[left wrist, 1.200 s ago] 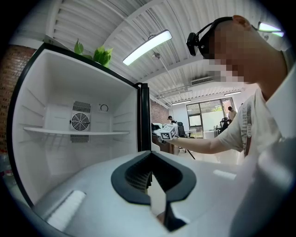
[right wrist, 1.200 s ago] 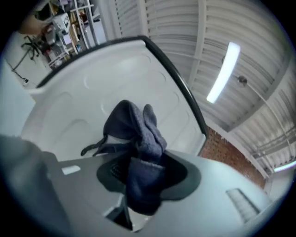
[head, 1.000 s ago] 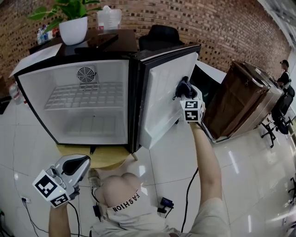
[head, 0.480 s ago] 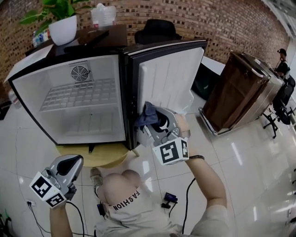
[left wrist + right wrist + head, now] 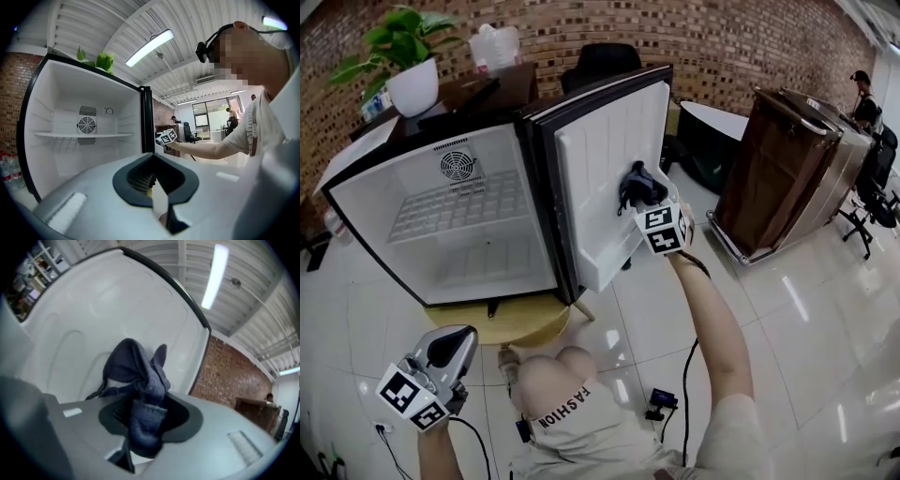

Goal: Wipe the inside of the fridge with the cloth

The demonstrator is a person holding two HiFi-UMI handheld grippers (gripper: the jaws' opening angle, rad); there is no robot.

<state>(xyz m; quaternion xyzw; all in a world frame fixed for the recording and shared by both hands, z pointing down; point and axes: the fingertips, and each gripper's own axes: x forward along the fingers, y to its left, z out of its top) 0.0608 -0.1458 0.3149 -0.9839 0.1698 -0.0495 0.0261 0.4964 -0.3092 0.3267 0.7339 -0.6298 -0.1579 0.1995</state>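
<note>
head view: cloth clamped in right claw (at fridge door).

Right gripper jaws clamped on a dark blue cloth, which bunches up above them. Right behind it is the white inner face of the fridge door; contact unclear. Brick wall past the door's right edge, ceiling strip light above.

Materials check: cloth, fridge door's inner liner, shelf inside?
Cloth: dark blue-grey fabric, likely knit or terry, matte; fuzzy texture, limp folds.
Door liner: probably moulded white plastic, smooth, slight sheen; formed contours.
Shelf: seemingly white-coated wire; open grid.
</note>
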